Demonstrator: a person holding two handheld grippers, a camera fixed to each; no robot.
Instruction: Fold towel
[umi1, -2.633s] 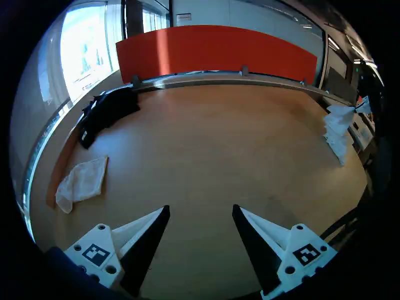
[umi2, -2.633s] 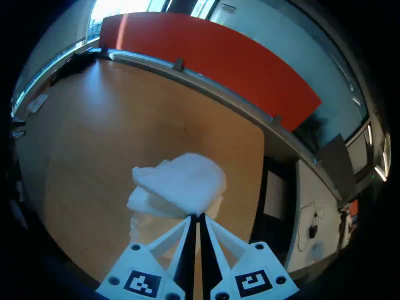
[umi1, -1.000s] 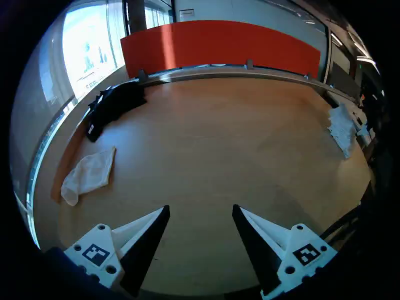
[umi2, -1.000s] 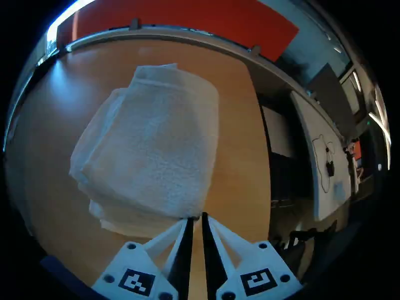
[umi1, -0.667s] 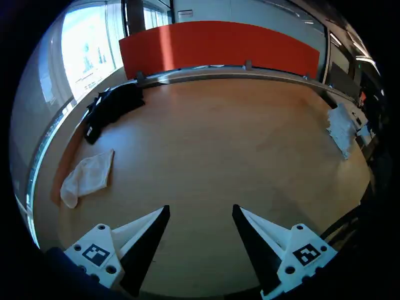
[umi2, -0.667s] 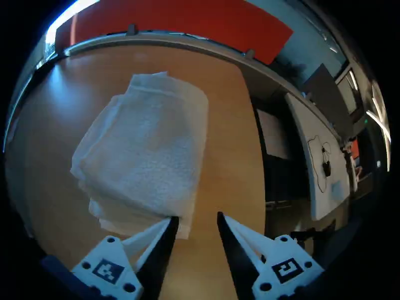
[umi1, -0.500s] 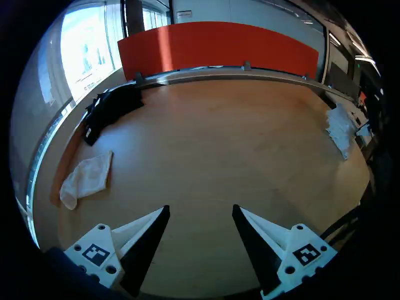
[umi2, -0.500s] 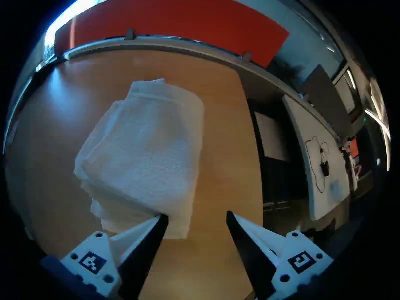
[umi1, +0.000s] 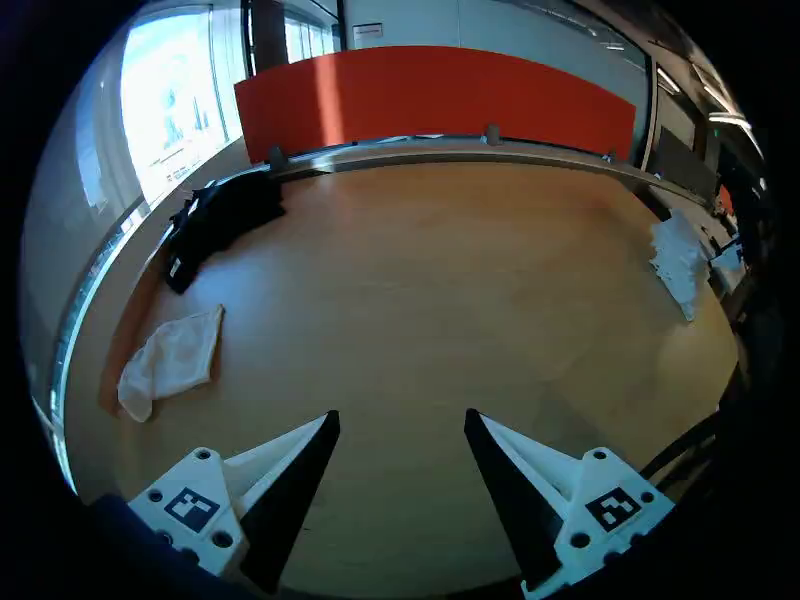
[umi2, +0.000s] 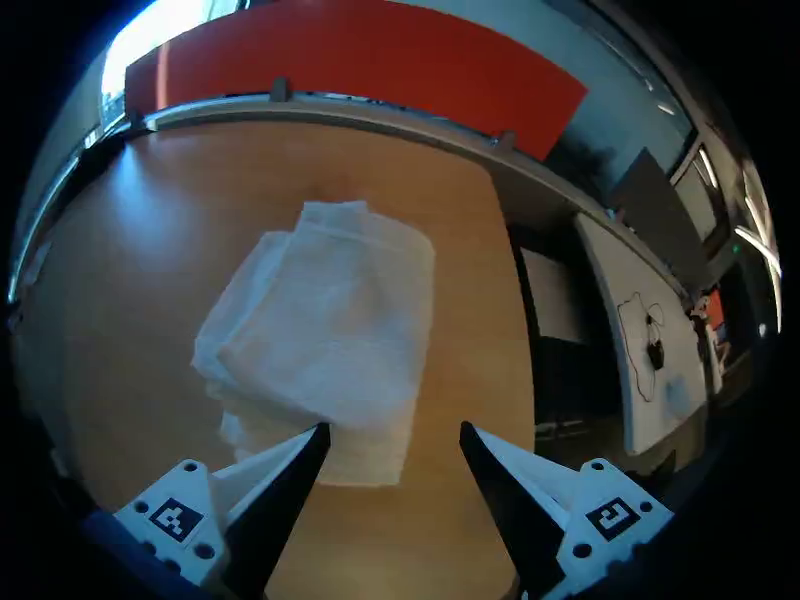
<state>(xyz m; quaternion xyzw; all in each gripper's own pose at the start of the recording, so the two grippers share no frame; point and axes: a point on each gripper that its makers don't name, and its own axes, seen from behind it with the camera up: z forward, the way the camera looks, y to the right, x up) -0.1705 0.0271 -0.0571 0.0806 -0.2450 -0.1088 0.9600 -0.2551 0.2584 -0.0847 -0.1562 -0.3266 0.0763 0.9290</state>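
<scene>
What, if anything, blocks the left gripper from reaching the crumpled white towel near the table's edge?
Likely nothing, so yes: the left gripper is open, with just wooden tabletop between it and the crumpled white towel.

Right claw (umi2: 392, 432) hangs over the wooden table (umi2: 170, 230), jaws wide apart and nothing between them. The folded white towel (umi2: 325, 325) lies flat just ahead, its near edge by the left fingertip, close to the table's right edge.
</scene>
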